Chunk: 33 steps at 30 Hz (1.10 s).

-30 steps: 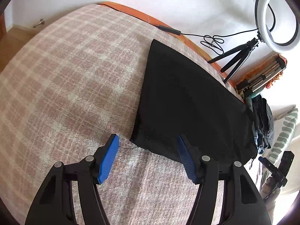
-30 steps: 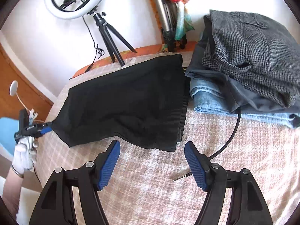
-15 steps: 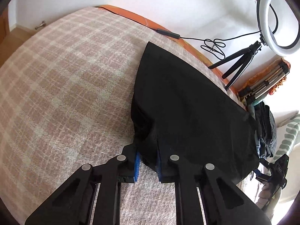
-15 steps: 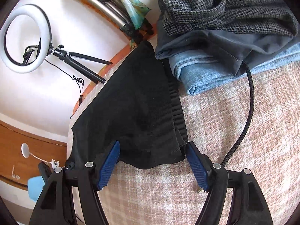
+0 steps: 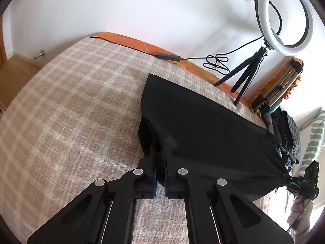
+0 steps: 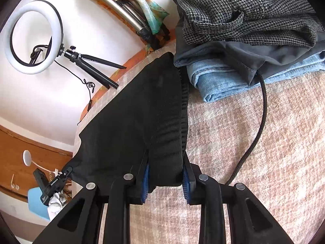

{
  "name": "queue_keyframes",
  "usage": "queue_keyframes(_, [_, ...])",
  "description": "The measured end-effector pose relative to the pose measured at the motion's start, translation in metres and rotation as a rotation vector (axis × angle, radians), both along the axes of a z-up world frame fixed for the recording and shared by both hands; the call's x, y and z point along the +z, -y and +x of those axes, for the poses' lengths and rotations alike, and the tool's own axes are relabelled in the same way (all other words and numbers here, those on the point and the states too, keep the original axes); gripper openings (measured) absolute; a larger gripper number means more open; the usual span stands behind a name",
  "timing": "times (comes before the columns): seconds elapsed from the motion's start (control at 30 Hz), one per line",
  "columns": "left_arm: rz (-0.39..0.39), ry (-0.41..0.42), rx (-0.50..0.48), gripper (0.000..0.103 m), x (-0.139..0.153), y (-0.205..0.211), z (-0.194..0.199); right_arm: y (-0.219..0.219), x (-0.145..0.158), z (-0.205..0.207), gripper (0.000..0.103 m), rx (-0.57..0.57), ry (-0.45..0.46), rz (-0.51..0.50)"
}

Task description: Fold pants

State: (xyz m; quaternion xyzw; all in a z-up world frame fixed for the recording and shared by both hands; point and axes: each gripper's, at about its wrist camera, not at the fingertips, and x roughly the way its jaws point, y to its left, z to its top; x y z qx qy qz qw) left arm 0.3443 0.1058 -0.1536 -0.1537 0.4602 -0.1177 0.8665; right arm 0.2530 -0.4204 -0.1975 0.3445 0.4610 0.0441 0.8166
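**black pants pinched at both near corners, long axis running between the two tongs**

the black pants [image 5: 203,134] lie flat on the plaid bed [image 5: 67,109], already doubled leg on leg, their long axis stretching from the hem end to the ribbed waistband [image 6: 172,138]. the left tongs [image 5: 159,183] are pressed together on the near hem corner, cloth lifted slightly off the bed. the right tongs [image 6: 165,183] pinch a thick bunch at the near waistband corner, their blades held partly apart by the fabric. each end sits directly ahead of its own tongs, so a fold would likely bring one end along that axis toward the other.

the right wrist view alone shows the stack of folded clothes [image 6: 243,30] just beside the waistband and a black cable [image 6: 262,109] on the bed. the left wrist view alone shows the wide bare stretch of bed beyond the hem. a ring light [image 5: 284,18] stands behind the bed.
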Motion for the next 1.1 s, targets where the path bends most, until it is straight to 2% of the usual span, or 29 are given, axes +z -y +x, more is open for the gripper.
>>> queue_keyframes(0.1, [0.021,-0.004,-0.027,0.004,0.001,0.000,-0.005,-0.006,0.009,-0.020,0.026,0.043,-0.023,-0.033])
queue_keyframes(0.2, [0.025,-0.035,-0.041,0.005,-0.006,0.000,-0.006,-0.020,0.007,-0.026,0.027,0.100,-0.044,-0.155])
queue_keyframes(0.23, [0.021,-0.055,-0.037,0.007,-0.009,-0.001,-0.005,-0.024,0.003,-0.025,0.030,0.125,-0.048,-0.173])
queue_keyframes(0.3, [0.030,-0.077,-0.020,0.011,-0.011,-0.007,-0.006,-0.024,-0.002,-0.021,0.043,0.152,-0.067,-0.201])
queue_keyframes(0.37, [0.080,-0.048,-0.002,0.012,-0.005,-0.012,-0.014,-0.016,-0.003,-0.019,0.047,0.156,-0.033,-0.160])
queue_keyframes(0.47, [0.087,-0.018,-0.042,0.012,0.007,-0.014,-0.025,0.004,-0.001,-0.013,0.063,0.118,0.018,-0.065])
queue_keyframes(0.53, [0.114,0.006,-0.097,0.013,0.016,-0.001,-0.033,0.012,0.003,-0.003,0.063,0.098,0.038,-0.066])
queue_keyframes(0.6, [0.173,0.050,-0.154,0.014,0.027,0.020,-0.042,0.019,0.004,0.008,0.063,0.076,0.046,-0.060])
queue_keyframes(0.63, [0.178,0.067,-0.199,0.016,0.032,0.033,-0.046,0.023,0.003,0.015,0.063,0.067,0.044,-0.050])
queue_keyframes(0.7, [0.183,0.087,-0.289,0.031,0.038,0.062,-0.054,0.031,0.001,0.026,0.063,0.052,0.040,-0.012])
queue_keyframes(0.77, [0.181,0.112,-0.395,0.054,0.042,0.096,-0.063,0.036,-0.003,0.035,0.063,0.047,0.036,0.015])
queue_keyframes(0.9, [0.168,0.126,-0.586,0.057,0.040,0.170,-0.078,0.045,-0.014,0.055,0.063,0.043,0.010,0.023])
queue_keyframes(0.97, [0.160,0.124,-0.677,0.057,0.036,0.207,-0.086,0.050,-0.023,0.061,0.063,0.032,-0.003,0.057])
queue_keyframes(1.1, [0.153,0.132,-0.825,0.057,0.027,0.272,-0.096,0.054,-0.025,0.064,0.070,0.024,0.025,0.105])
